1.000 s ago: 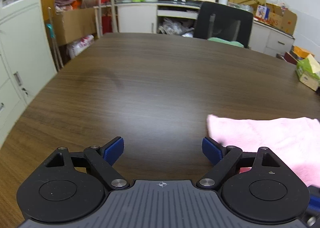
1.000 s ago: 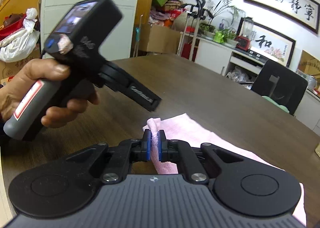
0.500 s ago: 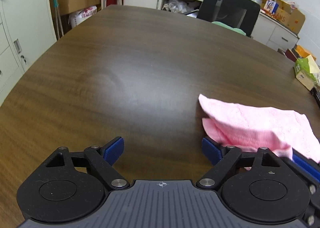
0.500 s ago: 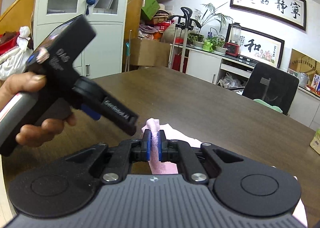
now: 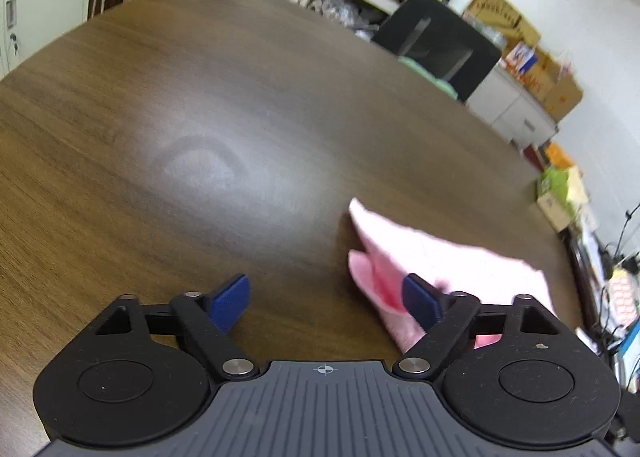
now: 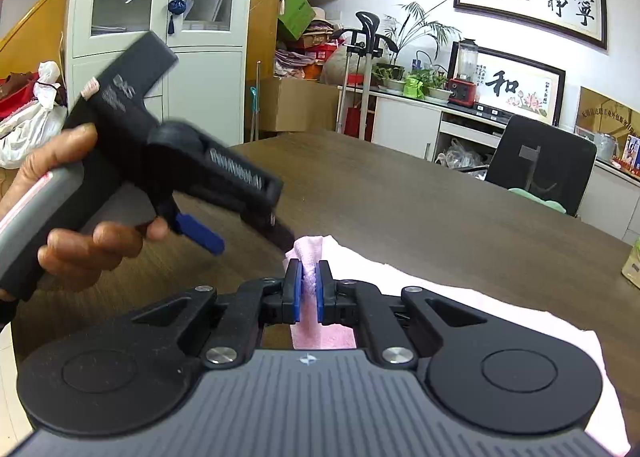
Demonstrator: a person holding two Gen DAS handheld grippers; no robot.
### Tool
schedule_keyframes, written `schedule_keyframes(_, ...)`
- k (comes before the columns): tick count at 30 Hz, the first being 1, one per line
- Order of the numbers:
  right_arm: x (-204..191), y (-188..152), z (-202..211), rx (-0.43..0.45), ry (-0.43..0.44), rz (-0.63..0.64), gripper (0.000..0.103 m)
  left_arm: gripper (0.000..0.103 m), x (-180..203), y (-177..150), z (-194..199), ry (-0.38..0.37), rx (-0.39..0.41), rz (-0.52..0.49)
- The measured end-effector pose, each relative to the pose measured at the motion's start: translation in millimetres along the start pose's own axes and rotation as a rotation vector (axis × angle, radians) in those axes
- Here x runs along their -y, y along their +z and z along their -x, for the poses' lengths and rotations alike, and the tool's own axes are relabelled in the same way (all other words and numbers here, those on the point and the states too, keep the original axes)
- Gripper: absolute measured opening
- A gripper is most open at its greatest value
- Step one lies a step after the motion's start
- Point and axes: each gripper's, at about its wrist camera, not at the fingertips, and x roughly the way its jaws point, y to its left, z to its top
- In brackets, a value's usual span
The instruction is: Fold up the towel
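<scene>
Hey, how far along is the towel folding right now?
Done: little; the pink towel lies on the wooden table with one corner doubled over, no neat fold visible. In hand: the right gripper is shut on a bunched towel corner, while the left gripper is open, one finger at the towel's near edge. Left: grip that edge, carry the fold across and flatten it.

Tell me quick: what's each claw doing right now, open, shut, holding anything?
Left claw: open, empty, over the brown wooden table beside the towel.
Right claw: shut on a bunched corner of the pink terry towel.
</scene>
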Motion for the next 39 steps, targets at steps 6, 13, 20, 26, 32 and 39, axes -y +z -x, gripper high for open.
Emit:
schedule_keyframes(6, -9, -3, 2, 0.023, -0.004, 0.022, 0.008, 0.099, 12, 3, -10, -0.056, -0.039, -0.016)
schedule_keyframes(13, -15, -6, 8, 0.047, -0.019, 0.048, 0.008, 0.103, 10, 5, -32, -0.115, -0.118, 0.052)
schedule_keyframes(20, -11, -8, 11, 0.068, -0.036, 0.037, 0.008, 0.102, 15, 1, -33, -0.171, -0.17, 0.09)
schedule_keyframes(26, -8, -15, 15, 0.074, -0.043, 0.031, 0.008, 0.081, 21, 5, -43, -0.206, -0.208, 0.083)
schedule_keyframes(32, -5, -24, 20, 0.073, -0.055, 0.02, 0.008, 0.062, 26, 4, -42, -0.181, -0.188, 0.046)
schedule_keyframes(39, -1, -30, 20, 0.065, -0.047, 0.011, 0.009, 0.022, 32, 2, -38, -0.146, -0.148, -0.003)
